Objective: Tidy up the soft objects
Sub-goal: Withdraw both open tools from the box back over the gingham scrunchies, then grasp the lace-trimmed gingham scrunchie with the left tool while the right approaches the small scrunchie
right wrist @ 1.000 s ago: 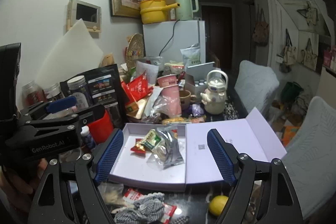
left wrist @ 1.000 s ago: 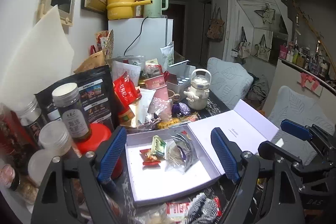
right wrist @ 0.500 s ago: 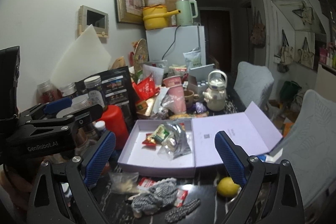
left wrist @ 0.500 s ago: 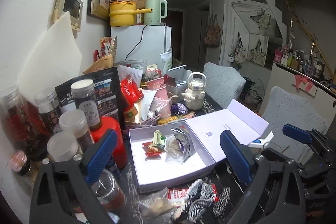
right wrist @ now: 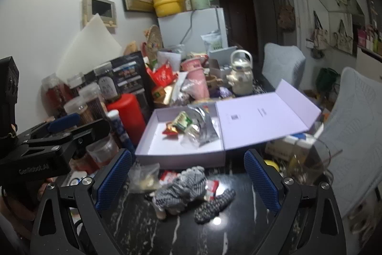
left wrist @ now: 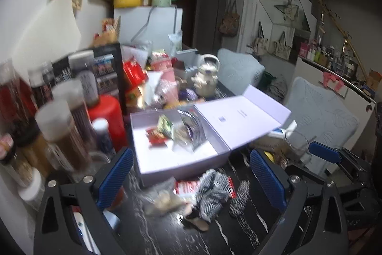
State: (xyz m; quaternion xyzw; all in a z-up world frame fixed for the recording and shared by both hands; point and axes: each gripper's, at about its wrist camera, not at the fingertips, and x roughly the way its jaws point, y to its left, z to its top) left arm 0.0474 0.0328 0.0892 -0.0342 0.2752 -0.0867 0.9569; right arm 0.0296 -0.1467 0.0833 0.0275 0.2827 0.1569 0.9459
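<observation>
An open lilac box (left wrist: 191, 166) (right wrist: 181, 157) holds a few snack packets (left wrist: 164, 128) (right wrist: 183, 123) and a silver bag (right wrist: 203, 126). In front of it on the black marble table lie a black-and-white knitted soft item (left wrist: 212, 192) (right wrist: 181, 188), a smaller knitted piece (left wrist: 238, 197) (right wrist: 214, 204), a red-white packet (left wrist: 188, 185) (right wrist: 167, 176) and a clear bag (left wrist: 162, 200) (right wrist: 143, 176). My left gripper (left wrist: 191, 178) is open and empty above them. My right gripper (right wrist: 188, 181) is open and empty, framing the knitted item.
Jars and a red canister (left wrist: 107, 116) (right wrist: 129, 116) crowd the left. A white teapot (left wrist: 207, 78) (right wrist: 241, 75), pink cups and packets stand behind the box. A glass (right wrist: 308, 164) and a lemon (right wrist: 272, 163) sit at right. Grey chairs (right wrist: 353, 116) lie beyond.
Both grippers have pulled back and up from the box, bringing the knitted items and packets on the table's front into view. Both stay open.
</observation>
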